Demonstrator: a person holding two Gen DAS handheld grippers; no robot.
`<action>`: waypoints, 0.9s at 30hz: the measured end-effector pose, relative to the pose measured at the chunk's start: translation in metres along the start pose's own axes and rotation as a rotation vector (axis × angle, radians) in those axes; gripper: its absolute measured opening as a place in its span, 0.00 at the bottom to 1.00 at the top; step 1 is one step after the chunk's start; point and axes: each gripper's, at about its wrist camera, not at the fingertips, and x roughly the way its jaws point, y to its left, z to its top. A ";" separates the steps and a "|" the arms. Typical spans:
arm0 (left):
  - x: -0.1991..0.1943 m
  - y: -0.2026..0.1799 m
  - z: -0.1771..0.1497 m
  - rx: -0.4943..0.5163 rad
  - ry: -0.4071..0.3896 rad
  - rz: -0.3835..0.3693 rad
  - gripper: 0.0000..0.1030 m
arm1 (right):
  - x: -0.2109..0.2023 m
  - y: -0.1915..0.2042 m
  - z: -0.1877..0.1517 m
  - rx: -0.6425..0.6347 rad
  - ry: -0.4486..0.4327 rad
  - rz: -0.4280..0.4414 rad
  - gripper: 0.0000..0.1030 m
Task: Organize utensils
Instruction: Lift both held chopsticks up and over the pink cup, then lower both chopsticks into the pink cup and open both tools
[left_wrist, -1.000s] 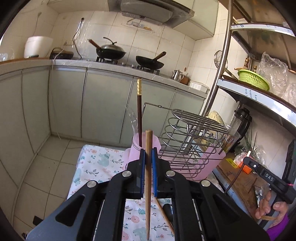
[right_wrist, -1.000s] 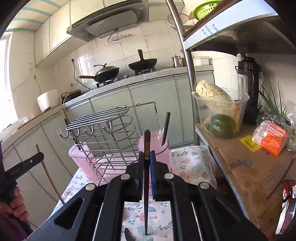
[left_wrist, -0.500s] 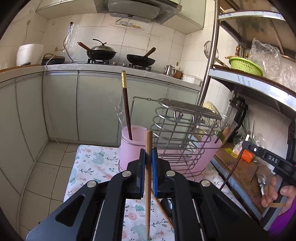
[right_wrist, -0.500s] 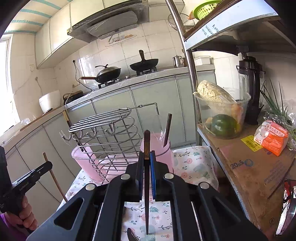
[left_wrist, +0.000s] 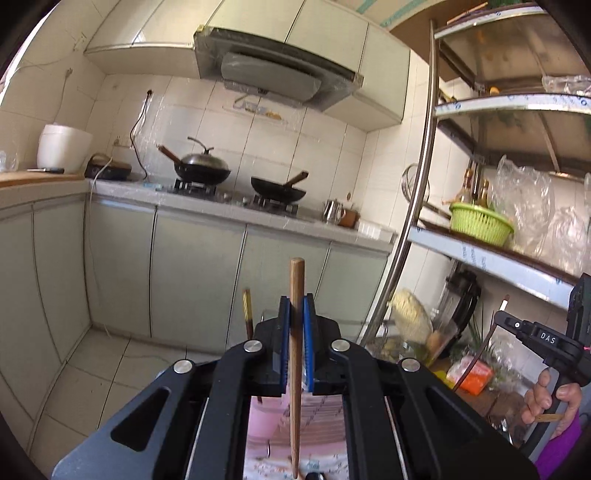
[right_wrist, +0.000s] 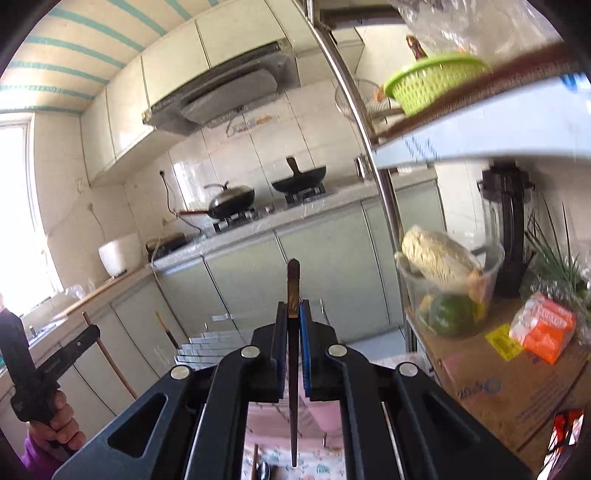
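My left gripper (left_wrist: 296, 310) is shut on a light wooden chopstick (left_wrist: 295, 369) that stands upright between its blue pads. My right gripper (right_wrist: 294, 314) is shut on a dark chopstick (right_wrist: 293, 369), also upright. Below the left fingers shows the pink utensil cup (left_wrist: 264, 417), with a dark gold-tipped chopstick (left_wrist: 247, 314) sticking up from it. The wire rack (right_wrist: 207, 343) is mostly hidden behind the right gripper's body. Each view catches the other gripper at its edge: the right one (left_wrist: 506, 317), the left one (right_wrist: 94, 328), both with a chopstick.
The floral cloth (left_wrist: 325, 469) lies on the table below. A metal shelf unit (left_wrist: 498, 258) with a green basket (left_wrist: 480, 221) stands to the right, and a cardboard box (right_wrist: 517, 387) with a bowl of vegetables (right_wrist: 447, 288) beside it. Kitchen cabinets and woks (left_wrist: 203, 168) sit behind.
Both grippers have risen with their chopsticks still clamped. The pink cup and wire rack have dropped low in both views and are now mostly hidden by the gripper bodies.
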 end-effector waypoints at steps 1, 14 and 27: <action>0.000 -0.001 0.009 -0.002 -0.019 -0.001 0.06 | -0.001 0.001 0.009 -0.005 -0.019 -0.002 0.06; 0.035 0.003 0.054 0.014 -0.153 0.071 0.06 | 0.039 0.005 0.035 -0.106 -0.093 -0.101 0.06; 0.081 0.026 -0.009 -0.004 0.022 0.107 0.06 | 0.100 -0.021 -0.021 -0.073 0.121 -0.125 0.06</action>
